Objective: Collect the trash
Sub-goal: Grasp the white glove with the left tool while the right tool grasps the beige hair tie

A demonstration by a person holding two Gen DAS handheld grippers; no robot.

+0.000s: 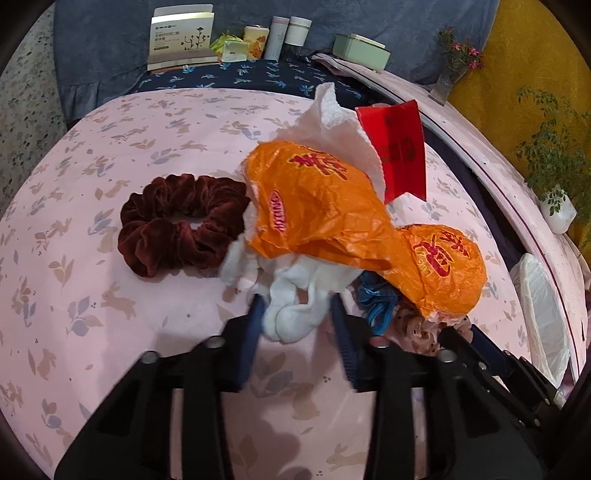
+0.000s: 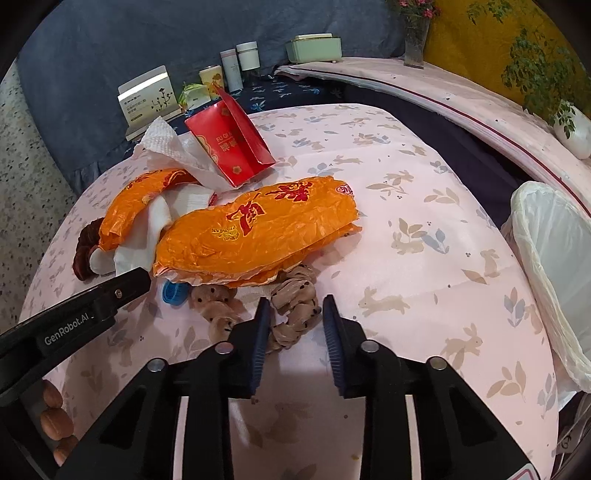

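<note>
A pile of trash lies on the pink rabbit-print table (image 1: 110, 155): two crumpled orange wrappers (image 1: 314, 206) (image 2: 258, 229), white tissue (image 1: 343, 125) (image 2: 166, 144) and a red envelope (image 1: 399, 155) (image 2: 236, 144). A white sock (image 1: 295, 295) lies under the near wrapper. My left gripper (image 1: 299, 306) is open with its jaws on either side of the sock's end. My right gripper (image 2: 295, 306) is open and empty, just over a beige dotted scrunchie (image 2: 295, 310), in front of the long orange wrapper. The left gripper's arm shows in the right wrist view (image 2: 92, 306).
A dark red velvet scrunchie (image 1: 181, 221) lies left of the pile. A blue hair tie (image 1: 376, 302) and a blue cap (image 2: 173, 291) lie near the wrappers. A white-lined bin (image 2: 554, 266) stands at the table's right edge. Boxes and jars (image 1: 288, 33) stand behind.
</note>
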